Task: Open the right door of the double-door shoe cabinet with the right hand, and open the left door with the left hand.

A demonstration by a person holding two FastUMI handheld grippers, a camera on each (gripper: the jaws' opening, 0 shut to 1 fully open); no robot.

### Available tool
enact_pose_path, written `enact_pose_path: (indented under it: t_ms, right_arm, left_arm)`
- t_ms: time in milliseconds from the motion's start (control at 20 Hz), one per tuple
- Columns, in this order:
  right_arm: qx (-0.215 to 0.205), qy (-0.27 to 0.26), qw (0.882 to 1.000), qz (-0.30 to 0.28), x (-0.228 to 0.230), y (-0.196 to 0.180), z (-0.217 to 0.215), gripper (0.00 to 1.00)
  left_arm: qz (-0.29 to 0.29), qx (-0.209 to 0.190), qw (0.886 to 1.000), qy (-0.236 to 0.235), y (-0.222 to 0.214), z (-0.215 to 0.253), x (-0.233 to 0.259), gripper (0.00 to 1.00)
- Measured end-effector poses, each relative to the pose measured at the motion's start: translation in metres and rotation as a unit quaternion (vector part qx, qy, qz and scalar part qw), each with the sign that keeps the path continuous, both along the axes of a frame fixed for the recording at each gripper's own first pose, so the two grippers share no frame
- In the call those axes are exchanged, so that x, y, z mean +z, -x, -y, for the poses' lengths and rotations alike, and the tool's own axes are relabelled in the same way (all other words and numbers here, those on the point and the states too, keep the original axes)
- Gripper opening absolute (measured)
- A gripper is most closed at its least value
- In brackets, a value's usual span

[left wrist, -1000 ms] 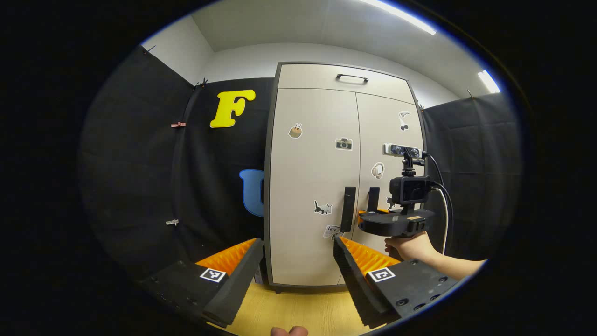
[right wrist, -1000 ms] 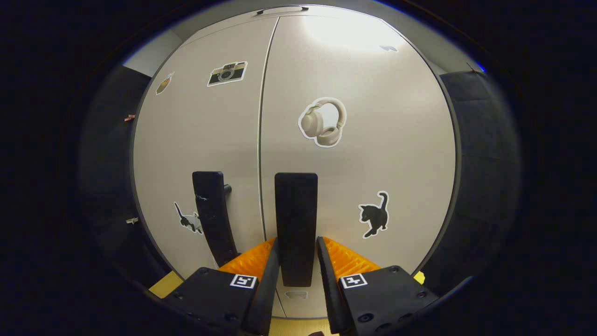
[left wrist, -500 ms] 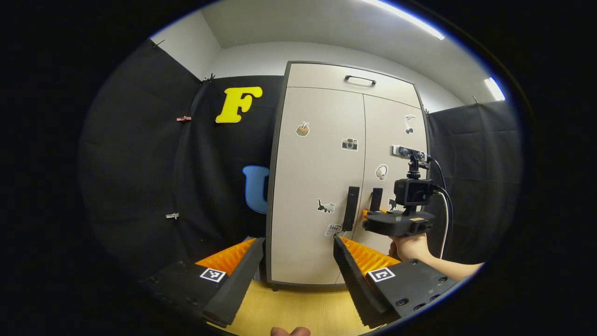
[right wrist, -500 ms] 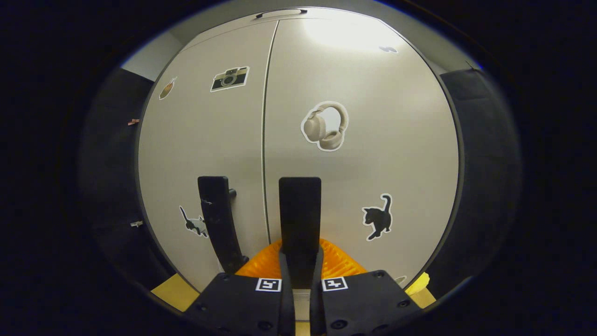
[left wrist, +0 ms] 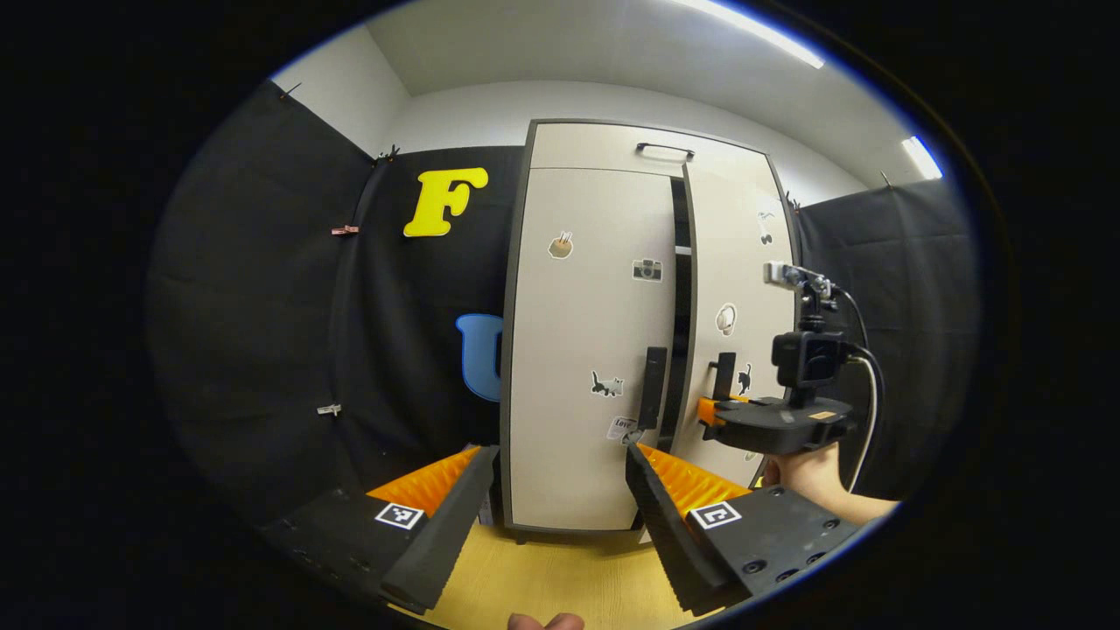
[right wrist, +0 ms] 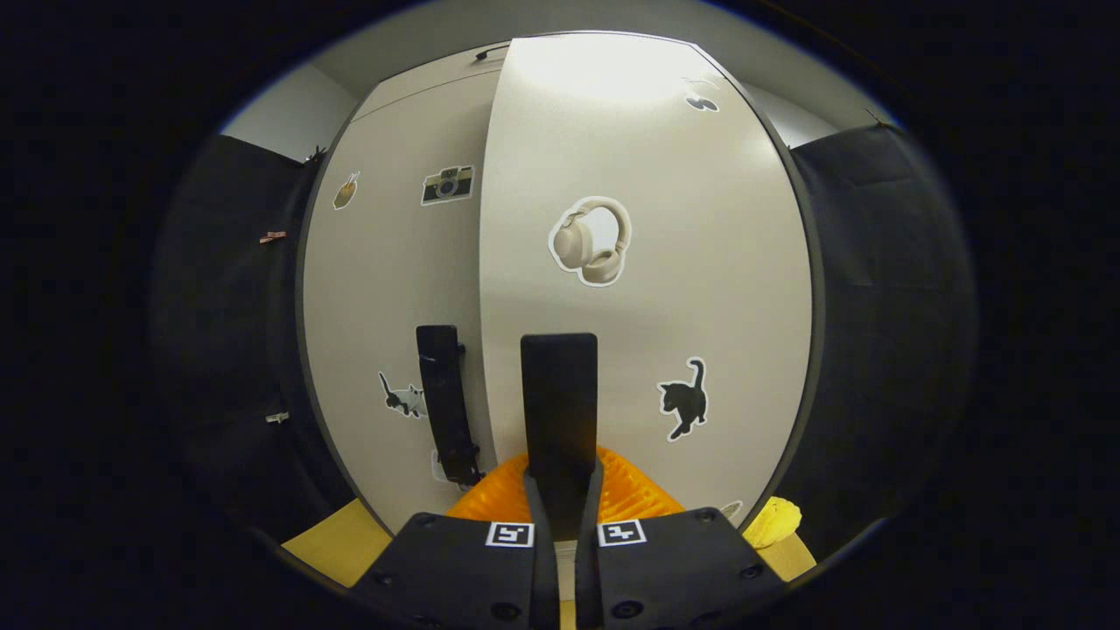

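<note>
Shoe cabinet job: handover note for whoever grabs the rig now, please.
Right gripper: jaws shut on the right door handle. In the left gripper view the right door is swung partly out, with a dark gap beside the left door.
Left gripper: jaws open, holding nothing, short of the cabinet and aimed at it.
Left door handle: untouched, left door closed.
Done: right door grasped and started open.
Left: finish swinging the right door, then grip the left door handle and open that door.
</note>
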State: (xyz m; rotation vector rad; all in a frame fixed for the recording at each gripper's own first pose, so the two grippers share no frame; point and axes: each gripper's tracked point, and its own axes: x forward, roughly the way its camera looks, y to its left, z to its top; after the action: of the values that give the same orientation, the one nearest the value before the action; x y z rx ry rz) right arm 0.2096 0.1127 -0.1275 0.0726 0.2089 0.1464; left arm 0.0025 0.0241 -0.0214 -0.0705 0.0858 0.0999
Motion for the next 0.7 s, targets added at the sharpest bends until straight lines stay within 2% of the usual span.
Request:
enact_pose_path:
  t_ms: [150, 700]
  right_arm:
    - [-0.002, 0.003, 1.000, 0.016, 0.005, 0.010, 0.009, 0.11]
    - [-0.002, -0.016, 1.000, 0.011, 0.010, 0.044, 0.047, 0.11]
  left_arm:
    - [-0.003, -0.001, 1.000, -0.002, 0.003, 0.010, -0.001, 0.95]
    - [-0.005, -0.017, 1.000, -0.006, -0.010, 0.048, 0.003, 0.95]
